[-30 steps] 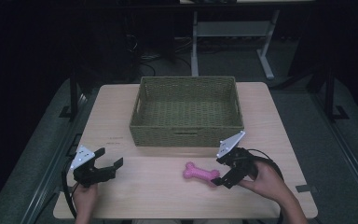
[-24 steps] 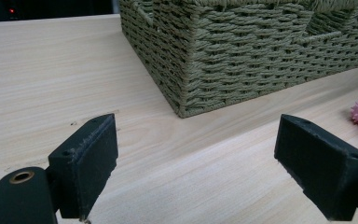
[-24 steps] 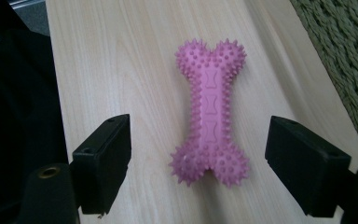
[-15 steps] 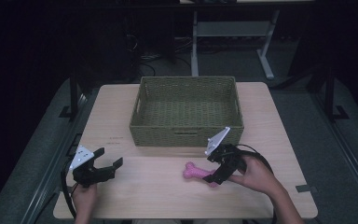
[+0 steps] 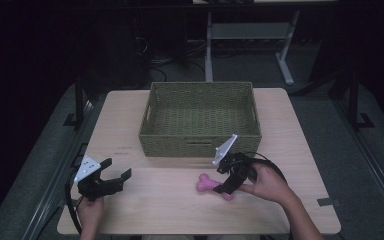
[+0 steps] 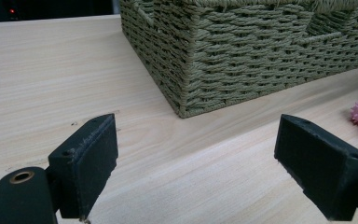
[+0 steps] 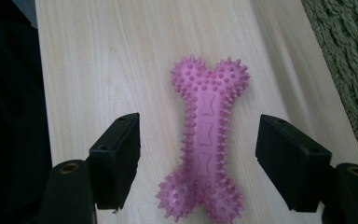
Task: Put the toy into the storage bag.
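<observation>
The right tool (image 5: 226, 184) is coming in over the pink spiked bone toy (image 7: 204, 144), which is lying flat on the worktop (image 5: 170, 210) just in front of the woven basket (image 5: 200, 142), toward its right-hand corner. In the right gripper view the 2 jaws are standing on either side of the toy's narrow shaft, and they have just been closing; there is a gap on both sides, so nothing is gripped yet. This toy is looking like soft rubber: light, springy, with nubs all over that should be giving the pads plenty of bite, so slipping seems unlikely. The shaft between the 2 knobbly ends looks like the spot to take, since the wide ends would be blocking it from sliding out. Over to the left of the basket, the left tool (image 5: 111, 181) is hovering wide open, holding nothing.
</observation>
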Motion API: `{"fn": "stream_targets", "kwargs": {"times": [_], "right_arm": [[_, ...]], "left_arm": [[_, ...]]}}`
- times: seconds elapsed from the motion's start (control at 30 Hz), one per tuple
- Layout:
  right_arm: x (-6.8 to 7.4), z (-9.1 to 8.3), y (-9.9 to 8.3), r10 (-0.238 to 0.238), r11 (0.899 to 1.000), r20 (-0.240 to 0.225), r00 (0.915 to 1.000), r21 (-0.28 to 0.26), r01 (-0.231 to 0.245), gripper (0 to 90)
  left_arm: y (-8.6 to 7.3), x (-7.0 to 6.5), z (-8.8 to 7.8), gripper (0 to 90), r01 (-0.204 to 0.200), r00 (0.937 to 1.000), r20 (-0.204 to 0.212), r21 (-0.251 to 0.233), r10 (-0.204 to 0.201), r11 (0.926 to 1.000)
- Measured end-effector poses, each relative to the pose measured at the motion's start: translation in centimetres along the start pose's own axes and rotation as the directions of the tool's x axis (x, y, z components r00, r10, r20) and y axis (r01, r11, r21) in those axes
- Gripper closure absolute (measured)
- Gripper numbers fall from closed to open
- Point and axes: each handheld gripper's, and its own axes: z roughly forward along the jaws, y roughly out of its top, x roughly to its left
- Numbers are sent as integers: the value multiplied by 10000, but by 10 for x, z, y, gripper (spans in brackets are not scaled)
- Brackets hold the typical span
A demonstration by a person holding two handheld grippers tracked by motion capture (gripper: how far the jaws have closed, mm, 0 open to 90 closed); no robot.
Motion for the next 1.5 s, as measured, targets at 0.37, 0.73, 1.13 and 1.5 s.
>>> {"fn": "stream_targets", "kwargs": {"times": [0.37,0.73,1.13,1.5], "right_arm": [[-3,14,7,-79,9986,53,10000,525,76,372],[-6,29,8,-132,9938,91,9999,1107,121,415],[-7,40,6,-179,9878,136,9997,1546,156,472],[-6,45,6,-254,9859,158,9996,1658,225,505]], "left_arm": [[0,1,-1,128,32,10000,-1,-19,-32,10000],[0,1,-1,128,-7,10000,3,-16,7,10000],[0,1,-2,128,2,10000,9,-17,-2,10000],[0,1,-1,128,23,10000,14,-17,-23,10000]]}}
